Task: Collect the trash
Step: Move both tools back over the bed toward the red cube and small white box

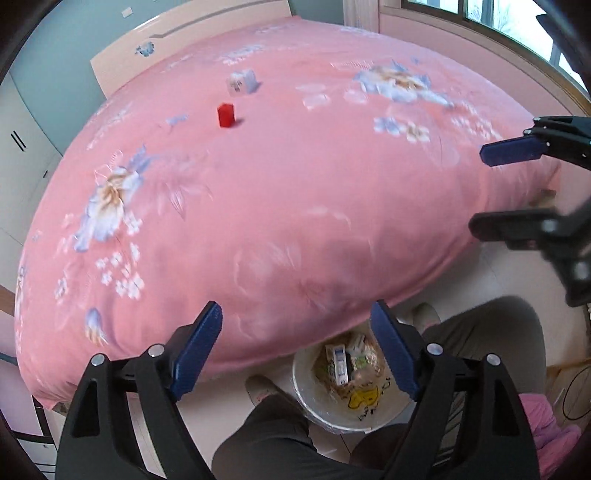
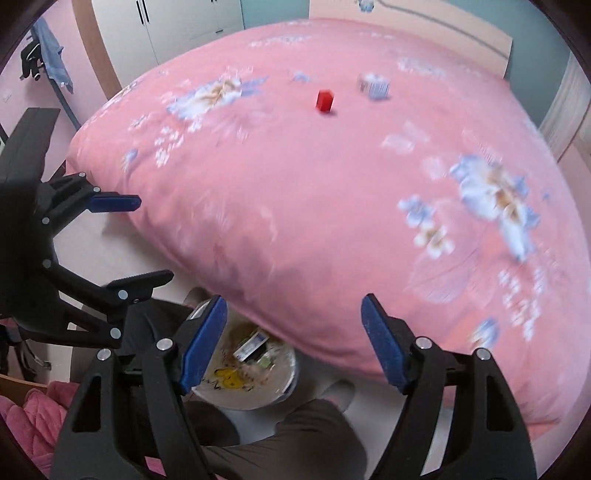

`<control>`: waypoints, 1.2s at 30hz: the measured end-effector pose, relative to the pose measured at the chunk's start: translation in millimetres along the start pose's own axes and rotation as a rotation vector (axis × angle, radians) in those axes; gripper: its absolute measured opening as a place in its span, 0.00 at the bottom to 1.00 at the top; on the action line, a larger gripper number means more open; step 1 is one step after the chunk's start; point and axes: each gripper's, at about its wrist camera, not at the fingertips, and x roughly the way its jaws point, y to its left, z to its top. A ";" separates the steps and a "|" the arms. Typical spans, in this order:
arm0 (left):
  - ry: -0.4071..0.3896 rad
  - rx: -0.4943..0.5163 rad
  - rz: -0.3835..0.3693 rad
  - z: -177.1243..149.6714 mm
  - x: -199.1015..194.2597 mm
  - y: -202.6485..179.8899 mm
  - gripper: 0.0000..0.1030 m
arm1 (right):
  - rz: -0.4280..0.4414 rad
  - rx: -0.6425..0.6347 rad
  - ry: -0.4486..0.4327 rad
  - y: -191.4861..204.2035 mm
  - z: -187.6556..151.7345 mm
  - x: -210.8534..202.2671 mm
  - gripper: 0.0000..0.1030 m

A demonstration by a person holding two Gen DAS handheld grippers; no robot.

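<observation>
A small red box (image 1: 225,115) and a white-blue carton (image 1: 242,81) lie far up on the pink floral bed (image 1: 295,192). They also show in the right wrist view: the red box (image 2: 324,100) and the carton (image 2: 374,86). A white trash bin (image 1: 325,410) with several cartons inside stands on the floor at the bed's foot, between the person's legs; in the right view the bin (image 2: 258,391) sits low. My left gripper (image 1: 297,350) is open and empty above the bin. My right gripper (image 2: 293,343) is open and empty, and shows at the right edge of the left view (image 1: 480,188).
The person's dark trousers (image 1: 273,435) and slippered feet (image 1: 258,387) flank the bin. A headboard (image 1: 122,48) and wardrobe (image 2: 177,26) stand behind the bed. A window (image 1: 480,14) is at the right. Pink quilted cloth (image 2: 33,417) lies low left.
</observation>
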 end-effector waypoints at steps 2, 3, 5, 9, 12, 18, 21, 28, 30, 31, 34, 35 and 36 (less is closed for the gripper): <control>-0.014 -0.008 0.001 8.5 -3.9 2.7 0.82 | -0.010 -0.007 -0.019 -1.1 10.2 -7.2 0.72; -0.023 -0.011 0.000 14.5 -7.6 5.2 0.82 | -0.018 -0.010 -0.030 -2.5 14.9 -11.8 0.72; -0.039 -0.011 0.006 21.3 -13.7 8.1 0.82 | -0.022 -0.008 -0.052 -6.6 26.4 -20.3 0.72; -0.062 0.001 0.026 38.1 -20.7 11.9 0.82 | -0.043 -0.013 -0.085 -16.1 48.0 -33.5 0.72; -0.077 0.002 0.035 51.1 -23.5 15.8 0.82 | -0.065 -0.021 -0.109 -23.6 65.5 -40.0 0.72; -0.097 -0.021 0.028 76.2 -18.5 29.5 0.82 | -0.094 -0.029 -0.126 -39.0 99.6 -41.1 0.72; -0.097 -0.026 0.022 88.0 -14.2 36.3 0.82 | -0.106 -0.033 -0.129 -45.4 115.8 -38.4 0.72; -0.102 -0.040 0.028 117.1 1.2 54.8 0.82 | -0.100 -0.022 -0.136 -62.2 153.6 -22.9 0.72; -0.101 -0.048 0.023 124.9 6.9 60.6 0.82 | -0.102 -0.018 -0.129 -68.3 165.5 -13.9 0.72; -0.099 -0.051 0.023 129.2 10.7 63.6 0.82 | -0.100 -0.016 -0.126 -70.3 169.4 -10.4 0.72; -0.088 -0.053 0.021 140.4 23.1 70.6 0.82 | -0.099 -0.009 -0.117 -80.5 185.6 4.3 0.72; -0.084 -0.051 0.025 144.7 28.7 72.9 0.82 | -0.099 -0.008 -0.114 -83.4 190.3 8.9 0.72; -0.081 -0.050 0.029 148.1 33.6 75.2 0.82 | -0.100 -0.004 -0.112 -87.5 195.9 14.5 0.72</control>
